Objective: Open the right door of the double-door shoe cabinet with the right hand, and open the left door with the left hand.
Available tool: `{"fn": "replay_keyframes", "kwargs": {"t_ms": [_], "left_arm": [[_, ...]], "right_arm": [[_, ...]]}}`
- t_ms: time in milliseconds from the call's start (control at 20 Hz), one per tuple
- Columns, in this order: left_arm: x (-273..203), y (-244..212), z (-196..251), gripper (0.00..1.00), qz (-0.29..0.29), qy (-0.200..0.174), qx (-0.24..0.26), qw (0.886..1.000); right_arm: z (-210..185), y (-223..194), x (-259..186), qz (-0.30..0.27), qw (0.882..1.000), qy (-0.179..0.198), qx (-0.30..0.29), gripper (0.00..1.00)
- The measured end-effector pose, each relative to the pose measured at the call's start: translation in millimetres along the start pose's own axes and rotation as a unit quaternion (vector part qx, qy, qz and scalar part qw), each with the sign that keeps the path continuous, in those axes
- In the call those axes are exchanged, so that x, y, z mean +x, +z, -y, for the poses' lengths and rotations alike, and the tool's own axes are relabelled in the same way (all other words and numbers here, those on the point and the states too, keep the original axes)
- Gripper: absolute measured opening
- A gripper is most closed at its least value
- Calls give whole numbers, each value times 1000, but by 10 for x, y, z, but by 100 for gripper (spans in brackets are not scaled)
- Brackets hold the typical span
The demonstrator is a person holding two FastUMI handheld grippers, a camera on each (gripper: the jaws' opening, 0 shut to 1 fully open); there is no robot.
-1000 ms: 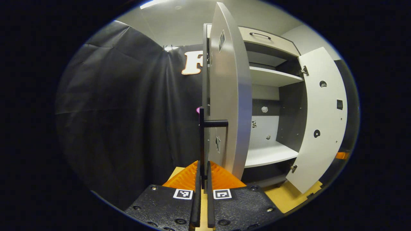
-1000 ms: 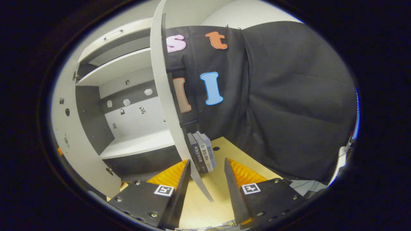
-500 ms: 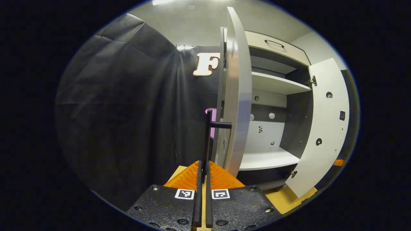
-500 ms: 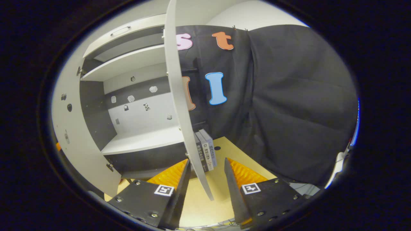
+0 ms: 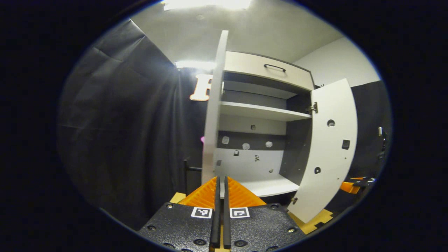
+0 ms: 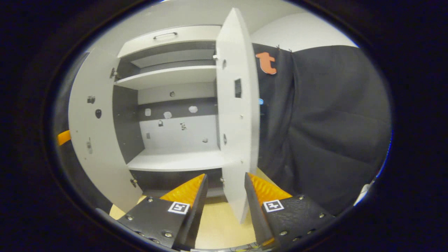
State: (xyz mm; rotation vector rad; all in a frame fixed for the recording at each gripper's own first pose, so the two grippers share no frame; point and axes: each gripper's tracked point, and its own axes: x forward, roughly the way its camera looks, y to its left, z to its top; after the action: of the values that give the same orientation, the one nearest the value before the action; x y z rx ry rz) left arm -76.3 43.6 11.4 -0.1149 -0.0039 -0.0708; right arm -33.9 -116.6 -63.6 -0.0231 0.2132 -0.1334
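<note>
White-panelled double-door shoe cabinet (image 5: 259,115) stands open, both doors wide. Left gripper (image 5: 220,189), at 6 o'clock, pinched together, empty; right gripper (image 6: 224,182) spread apart.

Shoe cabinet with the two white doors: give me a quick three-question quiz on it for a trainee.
1. True or false: the white left door and the white right door of the grey and white shoe cabinet both stand open.
2. The right gripper is: A open, gripping nothing; B shut on a door handle; C shut on a book.
3. Fill in: the dark bar handle above the shelves sits on the cabinet's top ___.
Key: 1 true; 2 A; 3 drawer.
</note>
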Motion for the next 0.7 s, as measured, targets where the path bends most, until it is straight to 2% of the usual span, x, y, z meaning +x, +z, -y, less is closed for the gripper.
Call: {"fn": "replay_keyframes", "kwargs": {"t_ms": [150,200,250,300,350,400,450,500,550,600,650,700], "left_arm": [[96,-17,226,5,7,-25,6,1000],[129,-30,292,7,9,-30,12,999],[165,-27,323,5,13,-32,20,999],[202,-33,366,11,14,-35,26,999],[225,-47,415,17,13,-39,32,999],[244,-54,450,22,13,-41,34,998],[270,-47,483,33,15,-46,34,998],[275,-47,525,34,16,-50,33,998],[283,-46,542,49,16,-52,32,998],[298,-45,559,65,18,-53,31,998],[297,-28,568,80,19,-55,30,998],[312,-31,575,86,20,-57,30,998]], "right_arm": [[-374,127,21,15,999,41,-2,62],[-473,169,38,20,999,50,-5,58],[-567,217,60,26,998,59,-7,62],[-646,269,57,32,997,66,-6,60],[-717,316,52,38,997,74,-3,63],[-786,376,41,44,996,82,1,60],[-836,418,38,50,995,87,4,63],[-875,462,27,55,994,91,4,64],[-923,504,18,61,993,97,4,64],[-965,539,12,66,993,101,5,75],[-975,563,5,70,992,102,5,78],[-999,582,-2,71,992,105,6,85]]}}
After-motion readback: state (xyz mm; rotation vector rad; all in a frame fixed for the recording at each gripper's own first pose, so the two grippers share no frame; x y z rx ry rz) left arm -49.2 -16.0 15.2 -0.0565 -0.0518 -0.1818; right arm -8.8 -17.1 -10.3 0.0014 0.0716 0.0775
